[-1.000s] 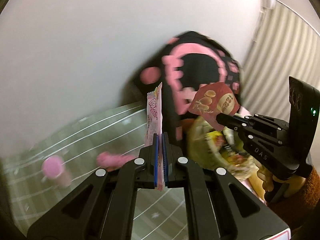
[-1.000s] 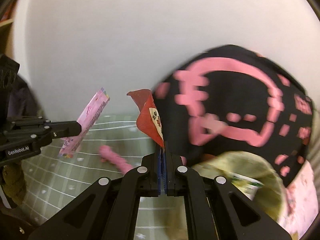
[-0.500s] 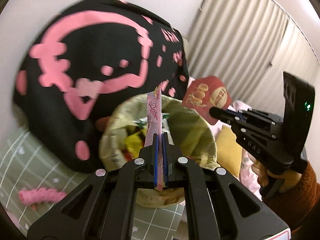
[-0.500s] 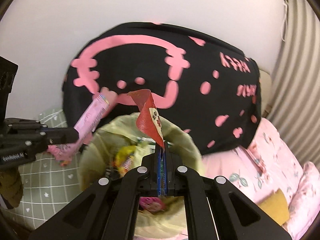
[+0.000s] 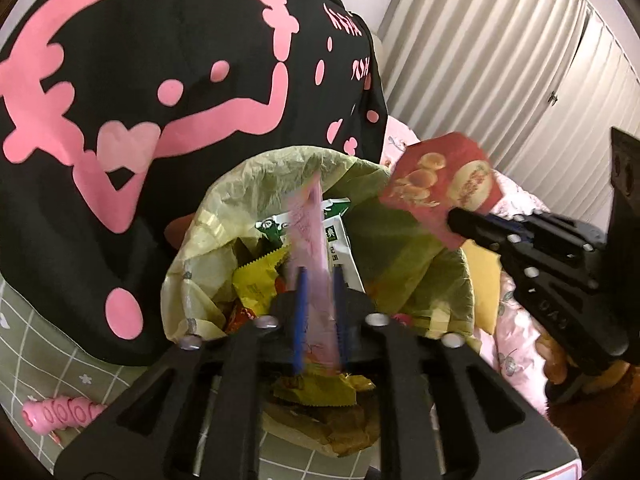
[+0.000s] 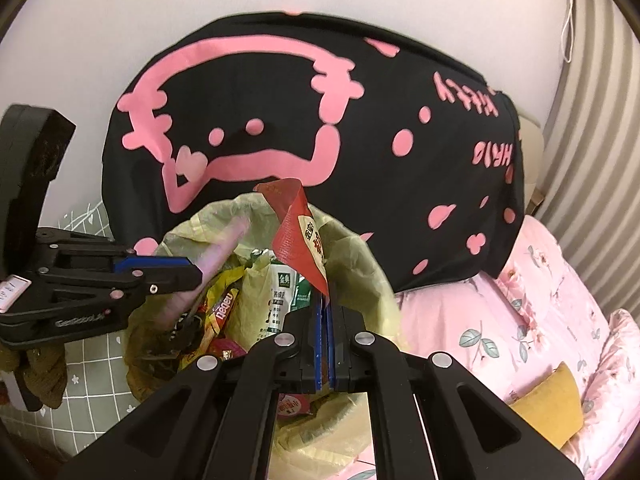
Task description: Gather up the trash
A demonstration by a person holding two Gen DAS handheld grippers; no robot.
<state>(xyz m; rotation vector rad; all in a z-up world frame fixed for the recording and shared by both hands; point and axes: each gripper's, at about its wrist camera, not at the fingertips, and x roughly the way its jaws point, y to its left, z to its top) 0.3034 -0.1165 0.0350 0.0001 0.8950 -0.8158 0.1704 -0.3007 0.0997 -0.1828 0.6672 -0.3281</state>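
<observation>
Now the left gripper (image 5: 318,312) hangs over the yellow-green trash bag (image 5: 404,248), its jaws parted, the blurred pink wrapper (image 5: 310,224) loose between them. At 2 o'clock in the left wrist view, the right gripper (image 6: 325,344) stays clenched on the red wrapper (image 6: 304,236), above the bag's rim.

The thin yellow-green plastic bin liner (image 5: 400,240) is crinkled and faintly translucent. The red snack wrapper (image 5: 444,184) looks like glossy printed film, with a crimped, ribbed edge in the right view (image 6: 296,236). The black cushion with pink print (image 6: 360,128) is matt cloth. Both claws, left (image 5: 318,312) and right (image 6: 325,344), are matt black plastic with shiny metal screw heads and blue pads (image 5: 298,312).
</observation>
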